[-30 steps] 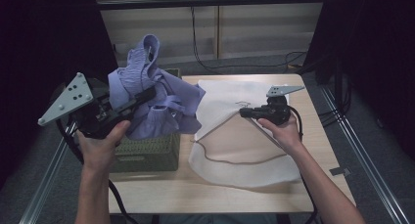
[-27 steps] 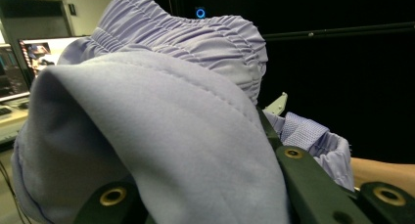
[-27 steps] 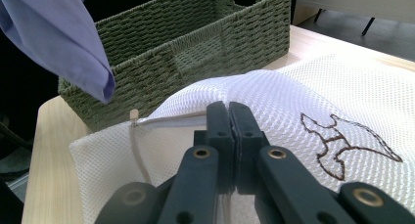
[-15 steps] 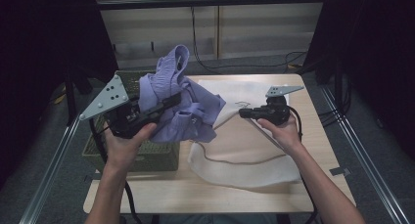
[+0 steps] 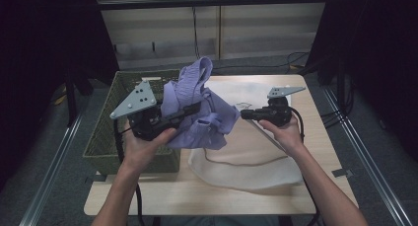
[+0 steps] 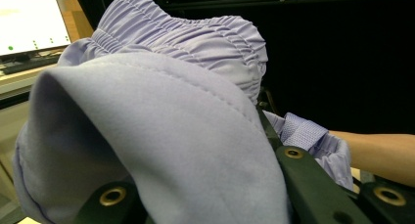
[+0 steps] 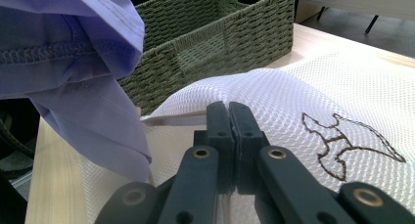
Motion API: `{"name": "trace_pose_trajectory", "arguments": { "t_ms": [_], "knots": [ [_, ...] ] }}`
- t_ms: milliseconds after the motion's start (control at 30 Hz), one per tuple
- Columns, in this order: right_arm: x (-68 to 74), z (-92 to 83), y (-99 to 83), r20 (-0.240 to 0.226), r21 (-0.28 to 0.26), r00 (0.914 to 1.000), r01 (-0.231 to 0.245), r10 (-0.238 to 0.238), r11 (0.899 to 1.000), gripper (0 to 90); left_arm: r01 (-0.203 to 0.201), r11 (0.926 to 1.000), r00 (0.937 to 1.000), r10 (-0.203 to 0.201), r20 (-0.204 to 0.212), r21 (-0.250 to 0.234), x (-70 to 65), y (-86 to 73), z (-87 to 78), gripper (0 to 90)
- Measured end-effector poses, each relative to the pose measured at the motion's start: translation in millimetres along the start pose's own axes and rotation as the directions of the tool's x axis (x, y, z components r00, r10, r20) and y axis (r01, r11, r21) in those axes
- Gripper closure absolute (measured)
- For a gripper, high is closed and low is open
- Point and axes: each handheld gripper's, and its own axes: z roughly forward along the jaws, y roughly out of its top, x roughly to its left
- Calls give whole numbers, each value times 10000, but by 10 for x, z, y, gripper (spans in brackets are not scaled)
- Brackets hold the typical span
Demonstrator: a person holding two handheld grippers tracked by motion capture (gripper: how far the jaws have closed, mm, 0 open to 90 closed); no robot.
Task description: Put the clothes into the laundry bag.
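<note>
A lavender garment point(image 5: 207, 125) hangs bunched from my left gripper point(image 5: 190, 109), which is shut on it above the gap between the basket and the bag. In the left gripper view the cloth point(image 6: 171, 136) drapes over both fingers point(image 6: 313, 185) and hides their tips. A white mesh laundry bag point(image 5: 256, 167) with a brown drawstring lies on the table. My right gripper point(image 5: 242, 114) is shut on the bag's near edge and holds it raised. In the right gripper view its jaws point(image 7: 228, 109) pinch the mesh point(image 7: 303, 97), with the garment point(image 7: 73, 62) hanging close at upper left.
A green woven basket point(image 5: 106, 132) stands at the table's left side, seen behind the bag in the right gripper view point(image 7: 220, 33). The wooden table point(image 5: 197, 199) shows bare wood along its front edge. A monitor point(image 6: 29, 23) stands farther off.
My left gripper has carried the garment rightward and slightly down, from over the basket to beside the mesh bag. The right gripper has stayed put.
</note>
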Motion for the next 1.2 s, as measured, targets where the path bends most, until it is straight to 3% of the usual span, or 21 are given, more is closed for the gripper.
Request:
{"name": "trace_pose_trajectory", "arguments": {
  "t_ms": [167, 233, 333, 467, 733, 1067, 1200],
  "knots": [
    [1, -4, 4, -9, -12, 10000, -15, 15, 10000, 891, -51, 9999, 9996, 49, 290, 89, -36, -2, 64, 799],
    [-2, -1, 5, -31, -18, 10000, -49, 49, 10000, 891, -398, 9991, 9987, 394, 332, 123, -74, -13, 122, 800],
    [-9, 4, -2, -84, 10, 9999, -74, 74, 10000, 892, -471, 9983, 9973, 451, 573, 347, -97, -13, 221, 800],
    [0, 1, 2, -107, 5, 9999, -68, 68, 10000, 892, -337, 9980, 9973, 300, 668, 539, -72, -26, 366, 799],
    [1, 0, 1, -157, -14, 9998, -80, 80, 10000, 891, -176, 9982, 9973, 134, 726, 578, -13, -20, 460, 799],
    [1, -12, 5, -159, -52, 9999, -57, 56, 10000, 891, -58, 9981, 9958, 1, 910, 618, -23, -218, 550, 798],
    [-3, -12, 1, -161, -21, 9998, -80, 80, 10000, 892, -156, 9956, 9951, 65, 987, 921, -40, -258, 594, 798]
  ]
}}
